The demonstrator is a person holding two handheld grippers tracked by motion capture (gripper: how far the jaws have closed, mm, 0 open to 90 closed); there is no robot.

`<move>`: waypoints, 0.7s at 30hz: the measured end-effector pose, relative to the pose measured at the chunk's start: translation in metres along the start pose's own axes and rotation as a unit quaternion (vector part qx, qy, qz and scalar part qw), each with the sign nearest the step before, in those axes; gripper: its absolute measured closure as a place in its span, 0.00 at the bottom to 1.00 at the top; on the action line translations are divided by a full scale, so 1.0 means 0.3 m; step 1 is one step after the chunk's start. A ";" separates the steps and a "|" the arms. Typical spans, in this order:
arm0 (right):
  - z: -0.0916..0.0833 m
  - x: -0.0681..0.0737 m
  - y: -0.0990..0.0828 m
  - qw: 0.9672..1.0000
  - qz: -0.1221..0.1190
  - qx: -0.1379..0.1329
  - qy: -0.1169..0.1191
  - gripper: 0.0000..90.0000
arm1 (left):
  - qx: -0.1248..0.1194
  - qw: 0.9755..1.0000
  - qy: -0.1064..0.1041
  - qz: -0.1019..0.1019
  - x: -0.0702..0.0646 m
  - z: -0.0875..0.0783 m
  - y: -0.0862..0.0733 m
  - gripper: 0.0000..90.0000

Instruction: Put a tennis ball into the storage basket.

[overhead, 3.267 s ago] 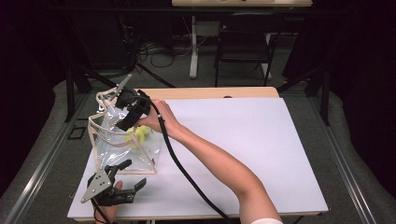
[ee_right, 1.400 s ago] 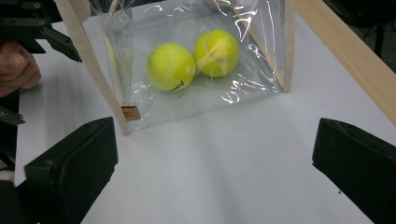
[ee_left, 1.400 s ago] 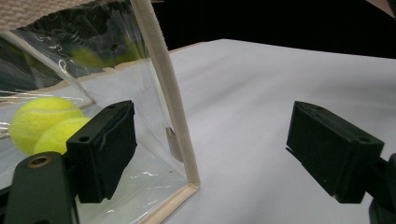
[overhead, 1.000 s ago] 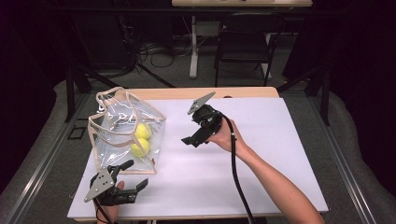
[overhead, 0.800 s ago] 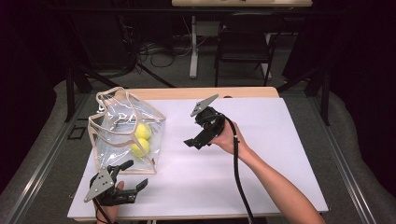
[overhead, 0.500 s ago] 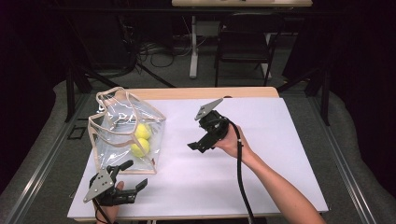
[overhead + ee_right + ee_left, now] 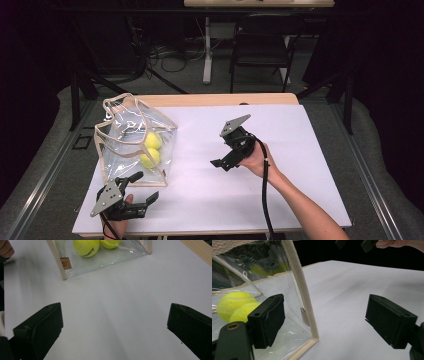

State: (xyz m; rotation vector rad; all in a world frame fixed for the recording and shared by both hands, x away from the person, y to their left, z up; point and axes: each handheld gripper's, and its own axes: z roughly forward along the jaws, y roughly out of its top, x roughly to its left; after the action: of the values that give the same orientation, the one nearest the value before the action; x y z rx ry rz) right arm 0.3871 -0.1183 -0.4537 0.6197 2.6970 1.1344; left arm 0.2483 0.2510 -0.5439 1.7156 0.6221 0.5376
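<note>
White table (image 7: 300, 130); bag (image 7: 105, 257) tag (image 7: 64, 263) unreadable.

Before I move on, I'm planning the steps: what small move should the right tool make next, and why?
Probably draw back to rest: both tennis balls lie inside the clear bag, the right tool is open and holds nothing above the table, and the left tool waits open beside the bag.

A clear plastic bag (image 7: 132, 145) with cream fabric trim and handles stands upright at the left of the white table top, its mouth open at the top. Inside it two yellow-green tennis balls (image 7: 150, 150) rest on the bottom, touching each other, one just behind the other.
</note>
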 end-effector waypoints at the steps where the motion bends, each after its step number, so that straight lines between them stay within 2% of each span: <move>1: 0.000 0.000 0.000 1.000 0.000 0.000 0.000 0.00 | 0.001 1.000 0.000 0.000 0.000 0.000 0.000 0.17; 21: -0.031 0.000 -0.125 1.000 0.026 -0.009 -0.012 0.00 | 0.001 1.000 0.000 0.000 -0.001 -0.001 0.000 0.17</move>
State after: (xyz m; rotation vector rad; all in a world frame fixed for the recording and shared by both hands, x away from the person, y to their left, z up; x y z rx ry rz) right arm 0.3725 -0.1478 -0.4740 0.6992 2.6636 1.1545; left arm 0.2479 0.2512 -0.5438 1.7170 0.6222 0.5385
